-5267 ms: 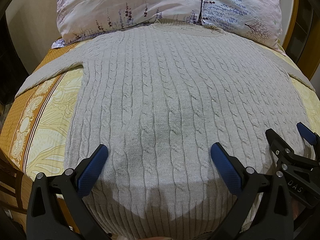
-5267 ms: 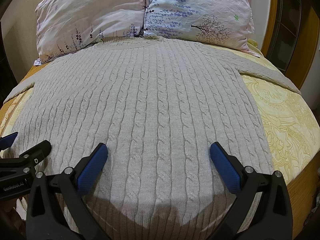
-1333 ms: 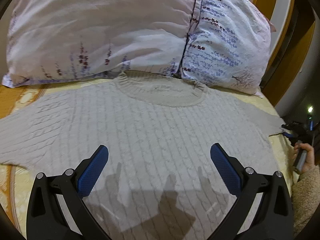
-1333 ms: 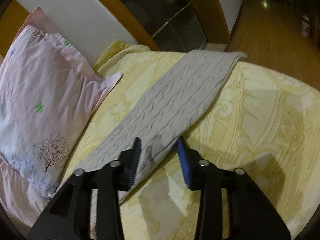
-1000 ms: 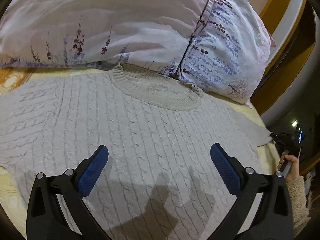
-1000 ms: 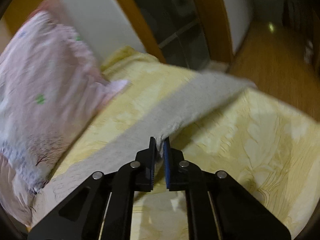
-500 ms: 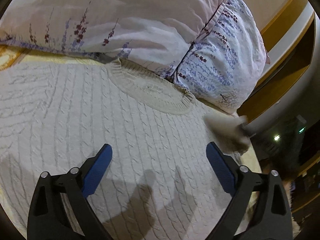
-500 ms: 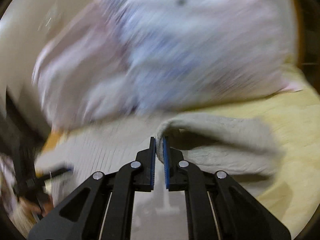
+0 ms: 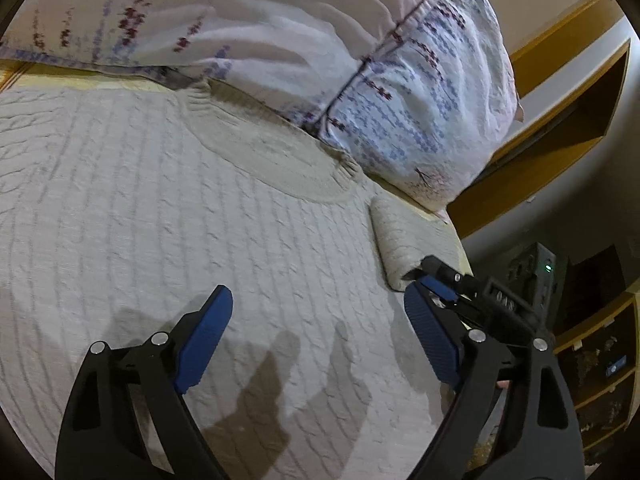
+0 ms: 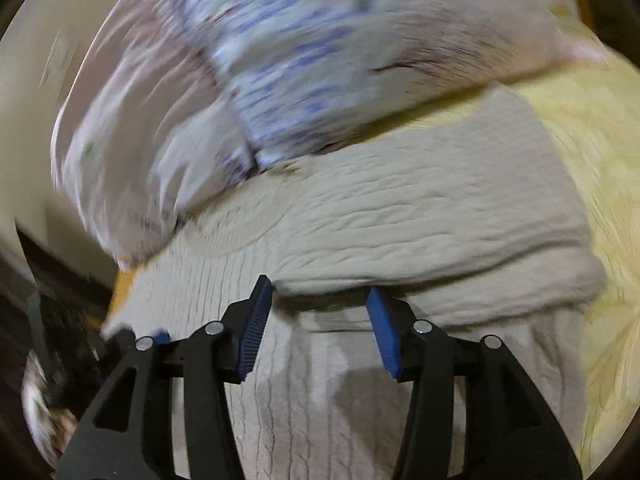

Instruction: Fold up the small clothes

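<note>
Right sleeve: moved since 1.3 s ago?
Yes. The right sleeve lay stretched out over the yellow bedspread; now it is folded in across the sweater body, below the pillows.

- Left wrist view: close above the sweater (image 9: 168,216), facing the pillows (image 9: 280,40) across frame top.
- Right wrist view: close, blurred; shares sweater collar, pillows.

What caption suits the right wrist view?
Right gripper, jaws just opening, lays the folded sleeve across the cable-knit sweater.
</note>
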Demonstrator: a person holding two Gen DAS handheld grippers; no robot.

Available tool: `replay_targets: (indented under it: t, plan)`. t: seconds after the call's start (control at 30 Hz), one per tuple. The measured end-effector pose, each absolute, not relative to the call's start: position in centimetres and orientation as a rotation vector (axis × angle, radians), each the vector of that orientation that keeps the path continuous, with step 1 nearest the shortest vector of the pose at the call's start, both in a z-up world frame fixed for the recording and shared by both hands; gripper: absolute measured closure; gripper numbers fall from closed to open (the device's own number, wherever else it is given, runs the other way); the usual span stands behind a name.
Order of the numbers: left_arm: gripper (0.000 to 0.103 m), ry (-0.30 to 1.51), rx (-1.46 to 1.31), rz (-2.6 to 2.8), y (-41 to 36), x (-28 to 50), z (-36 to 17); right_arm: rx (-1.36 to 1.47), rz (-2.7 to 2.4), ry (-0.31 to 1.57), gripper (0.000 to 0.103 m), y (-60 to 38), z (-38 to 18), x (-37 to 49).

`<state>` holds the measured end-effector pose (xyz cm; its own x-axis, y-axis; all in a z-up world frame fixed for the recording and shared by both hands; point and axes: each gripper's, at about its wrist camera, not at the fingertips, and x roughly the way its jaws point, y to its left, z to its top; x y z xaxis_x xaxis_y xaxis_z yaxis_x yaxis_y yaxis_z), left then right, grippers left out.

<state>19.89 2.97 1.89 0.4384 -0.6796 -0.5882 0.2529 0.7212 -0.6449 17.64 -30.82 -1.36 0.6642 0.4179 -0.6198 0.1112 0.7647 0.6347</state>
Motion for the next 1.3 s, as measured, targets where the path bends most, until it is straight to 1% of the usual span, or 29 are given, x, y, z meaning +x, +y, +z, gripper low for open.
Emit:
replay_targets:
  t: [0.13, 0.23, 0.3, 0.4, 0.43, 0.47, 0.57, 0.7, 0.8, 0.87, 0.9, 0.97, 1.03, 1.07, 1.13, 1.27, 1.3]
  plan:
    - [0.014, 0.967, -0.499, -0.637, 1.5, 20.0, 2.3, 0.878, 0.105, 0.794, 0.055, -34.8, -1.7, 16.1]
    - [0.014, 0.996, -0.507, -0.683, -0.3, 20.5, 2.8, 0.895, 0.033, 0.755, 0.055, -36.5, -1.4, 15.3]
    - [0.015, 1.001, -0.499, -0.711, -1.5, 20.9, 3.1, 0.9, -0.02, 0.745, 0.057, -37.5, -1.3, 15.3]
    - [0.015, 0.984, -0.501, -0.73, -2.5, 21.2, 3.4, 0.817, -0.104, 0.738, 0.079, -37.6, -0.9, 15.9]
    - [0.015, 0.985, -0.513, -0.735, -2.3, 21.1, 3.3, 0.781, -0.118, 0.736, 0.09, -37.6, -0.6, 16.1]
    - [0.015, 0.988, -0.525, -0.738, -2.1, 21.1, 3.2, 0.728, -0.118, 0.725, 0.092, -37.1, 0.0, 16.3]
    - [0.017, 0.996, -0.564, -0.71, -0.6, 21.4, 2.6, 0.605, -0.042, 0.67, 0.093, -34.4, 2.5, 16.9]
    - [0.017, 0.984, -0.712, -0.688, 2.3, 22.1, 2.0, 0.491, 0.162, 0.642, 0.093, -28.7, 5.2, 18.2]
    - [0.017, 0.964, -0.811, -0.664, 4.5, 22.5, 1.4, 0.379, 0.361, 0.729, 0.093, -22.7, 5.1, 19.9]
    - [0.017, 0.96, -0.857, -0.651, 5.5, 22.8, 0.9, 0.256, 0.491, 0.819, 0.084, -18.4, 3.8, 20.6]
    - [0.017, 0.962, -0.866, -0.645, 5.6, 22.8, 0.8, 0.205, 0.521, 0.839, 0.082, -17.0, 3.3, 20.5]
    - [0.017, 0.975, -0.887, -0.627, 5.9, 23.1, 0.3, 0.152, 0.558, 0.867, 0.069, -15.4, 2.4, 20.0]
    - [0.017, 0.985, -0.879, -0.622, 5.8, 23.2, -0.1, 0.195, 0.575, 0.86, 0.061, -15.9, 2.2, 19.4]
    - [0.017, 0.989, -0.869, -0.619, 5.6, 23.2, -0.2, 0.24, 0.567, 0.861, 0.06, -17.0, 2.3, 19.1]
    - [0.017, 1.0, -0.845, -0.62, 5.1, 23.1, -0.1, 0.363, 0.561, 0.861, 0.059, -19.7, 2.4, 18.3]
    - [0.025, 1.048, -0.842, -0.627, 4.1, 22.9, -0.4, 0.561, 0.458, 0.843, 0.059, -25.3, 2.3, 16.0]
    - [0.025, 1.071, -0.836, -0.613, 3.6, 22.8, -0.6, 0.607, 0.436, 0.846, 0.058, -26.5, 2.1, 15.5]
